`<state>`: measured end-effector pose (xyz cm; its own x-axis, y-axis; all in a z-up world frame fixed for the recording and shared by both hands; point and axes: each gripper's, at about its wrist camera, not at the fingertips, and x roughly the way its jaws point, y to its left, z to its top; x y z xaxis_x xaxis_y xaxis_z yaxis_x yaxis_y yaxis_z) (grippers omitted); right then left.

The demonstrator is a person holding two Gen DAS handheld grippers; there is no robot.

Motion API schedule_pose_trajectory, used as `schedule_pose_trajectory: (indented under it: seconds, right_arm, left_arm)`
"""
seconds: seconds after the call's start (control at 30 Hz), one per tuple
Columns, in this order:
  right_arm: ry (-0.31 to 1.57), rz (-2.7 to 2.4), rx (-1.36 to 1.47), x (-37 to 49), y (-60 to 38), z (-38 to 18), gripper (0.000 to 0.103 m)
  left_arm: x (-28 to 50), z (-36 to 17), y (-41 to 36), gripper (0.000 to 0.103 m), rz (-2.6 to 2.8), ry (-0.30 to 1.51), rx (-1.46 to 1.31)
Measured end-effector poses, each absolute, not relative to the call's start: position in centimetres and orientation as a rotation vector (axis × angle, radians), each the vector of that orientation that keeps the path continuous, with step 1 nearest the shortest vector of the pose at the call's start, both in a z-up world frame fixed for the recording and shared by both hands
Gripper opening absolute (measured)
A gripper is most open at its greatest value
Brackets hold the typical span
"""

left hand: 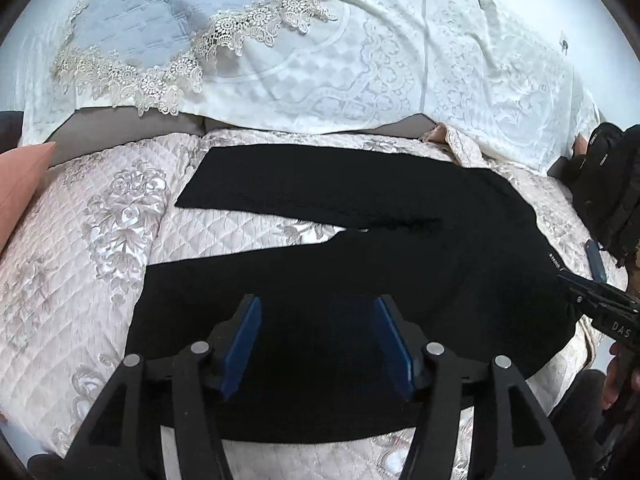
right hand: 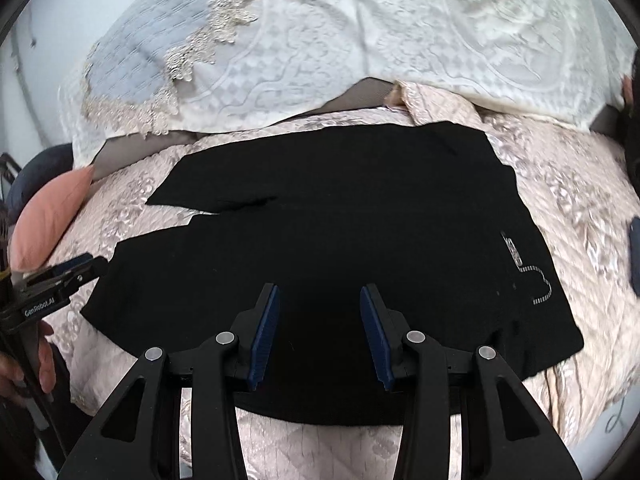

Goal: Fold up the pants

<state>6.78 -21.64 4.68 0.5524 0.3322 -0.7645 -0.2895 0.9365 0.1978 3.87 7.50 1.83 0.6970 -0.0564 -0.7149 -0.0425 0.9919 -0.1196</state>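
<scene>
Black pants (left hand: 400, 248) lie flat on a quilted satin bed cover (left hand: 100, 240). Their waist is to the right and the two legs run left, with a narrow gap between them. My left gripper (left hand: 318, 304) hovers over the near leg, blue pads wide apart and nothing between them. In the right wrist view the pants (right hand: 340, 208) show a small white print near the waist. There my right gripper (right hand: 319, 290) is open above the seat area, gripping nothing. Each gripper also appears at the edge of the other's view: the right gripper (left hand: 580, 296) and the left gripper (right hand: 76, 270).
A white lace-trimmed cover (left hand: 360, 60) drapes the raised back behind the pants. A pink cushion (left hand: 20, 184) lies at the far left, and a black bag (left hand: 612, 184) and a flat dark blue item (left hand: 596, 260) sit right of the waist. A person's hand (right hand: 44, 356) holds the left gripper.
</scene>
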Motion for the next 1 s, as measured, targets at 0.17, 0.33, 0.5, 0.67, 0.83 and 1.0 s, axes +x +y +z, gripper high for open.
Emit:
schedule_pose_trajectory:
  seconds: [0.17,0.33,0.5,0.67,0.83,1.0]
  right_arm:
    - [0.917,0.385,0.013,8.0,-21.8,4.4,0.043]
    - [0.915,0.412,-0.006,9.9,-22.2,4.4,0.043]
    - [0.905,0.427,-0.079,12.3,-22.4,4.5,0.043]
    - [0.911,0.449,-0.113,15.1,-22.6,4.4,0.043]
    - [0.921,0.470,-0.171,18.7,-22.7,3.9,0.044]
    - [0.933,0.505,-0.217,23.2,-22.7,2.8,0.044]
  left_arm:
    - [5.0,2.0,7.7,0.065,-0.038,0.791,-0.127]
    - [7.0,2.0,7.7,0.064,-0.068,0.798,-0.107]
    - [10.1,1.5,8.2,0.064,-0.076,0.822,-0.084]
    - [13.2,1.0,8.5,0.059,-0.108,0.847,-0.046]
    - [16.7,0.6,9.0,0.059,-0.160,0.887,-0.029]
    - [21.0,0.5,9.9,0.059,-0.170,0.875,0.018]
